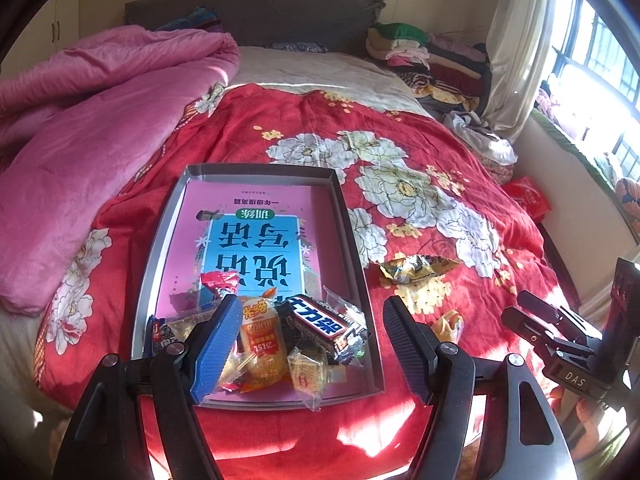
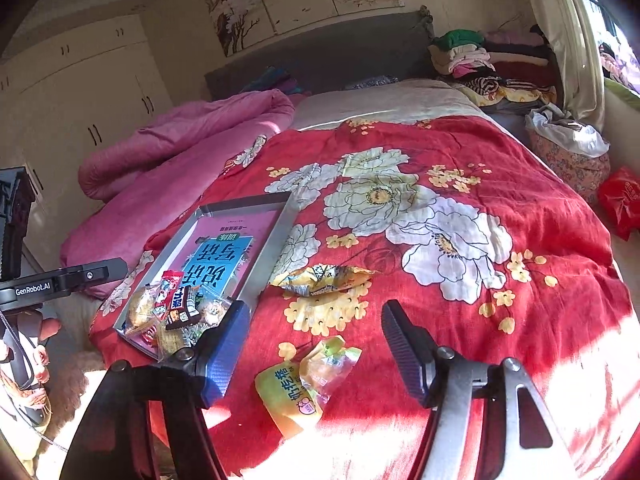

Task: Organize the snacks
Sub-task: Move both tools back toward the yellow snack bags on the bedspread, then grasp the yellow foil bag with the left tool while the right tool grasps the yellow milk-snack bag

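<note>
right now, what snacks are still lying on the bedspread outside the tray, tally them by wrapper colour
gold crinkled wrapper: 1
yellow pouch: 1
clear wrapper with a pastry inside: 1
total outside the tray: 3

1. We see a tray [image 1: 356,240] lying on the bedspread [image 1: 460,152] of the bed, left of the middle.
2. A book [image 1: 256,240] lies flat in the tray, filling its floor.
3. A heap of snacks [image 1: 296,336] sits on the book at the tray's near end.
4. Right of the tray, on the bedspread, lies a crumpled snack bag [image 2: 324,278].
5. Nearer than that bag lies a snack pouch [image 2: 304,384].
6. A rolled quilt [image 1: 100,120] lies along the bed's left side.
7. Folded clothes [image 1: 424,56] are stacked at the far right, by the headboard [image 1: 248,12].
</note>
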`<state>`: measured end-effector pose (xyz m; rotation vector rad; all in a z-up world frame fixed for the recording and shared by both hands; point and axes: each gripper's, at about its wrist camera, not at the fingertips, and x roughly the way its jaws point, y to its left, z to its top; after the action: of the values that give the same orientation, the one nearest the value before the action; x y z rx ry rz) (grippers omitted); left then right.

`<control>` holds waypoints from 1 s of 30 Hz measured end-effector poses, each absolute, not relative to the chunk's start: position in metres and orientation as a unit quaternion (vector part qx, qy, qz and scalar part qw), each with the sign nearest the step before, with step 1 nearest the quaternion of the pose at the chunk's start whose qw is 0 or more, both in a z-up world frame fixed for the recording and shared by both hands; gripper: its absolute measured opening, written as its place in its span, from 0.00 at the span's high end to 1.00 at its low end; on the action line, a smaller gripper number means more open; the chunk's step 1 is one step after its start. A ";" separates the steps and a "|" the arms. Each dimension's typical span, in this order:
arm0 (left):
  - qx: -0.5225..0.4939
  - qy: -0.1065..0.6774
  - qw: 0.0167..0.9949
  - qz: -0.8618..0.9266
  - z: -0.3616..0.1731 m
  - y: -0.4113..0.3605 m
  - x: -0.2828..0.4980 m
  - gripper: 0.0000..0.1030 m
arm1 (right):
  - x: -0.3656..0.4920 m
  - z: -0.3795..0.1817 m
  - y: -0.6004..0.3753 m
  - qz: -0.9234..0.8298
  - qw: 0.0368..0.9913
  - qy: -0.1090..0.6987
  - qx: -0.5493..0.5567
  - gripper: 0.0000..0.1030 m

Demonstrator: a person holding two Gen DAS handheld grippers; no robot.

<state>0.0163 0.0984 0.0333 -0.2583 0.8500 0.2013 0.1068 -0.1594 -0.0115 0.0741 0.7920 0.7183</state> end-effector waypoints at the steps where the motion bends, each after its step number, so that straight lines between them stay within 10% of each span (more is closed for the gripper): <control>1: -0.122 0.412 0.898 0.093 0.033 0.095 0.019 0.28 | 0.107 -0.016 -0.159 0.338 0.858 0.385 0.032 0.34; 22: 0.011 0.454 0.891 0.009 -0.002 0.021 0.096 0.28 | 0.119 -0.086 -0.124 0.348 0.790 0.503 0.042 0.35; 30: 0.061 0.490 0.869 -0.044 -0.031 0.003 0.141 0.28 | 0.122 -0.095 -0.108 0.357 0.794 0.491 0.011 0.55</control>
<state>0.1410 0.0029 -0.0310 0.1286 1.0249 -0.0913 0.1220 -0.1076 -0.0949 0.0239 1.0563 0.7677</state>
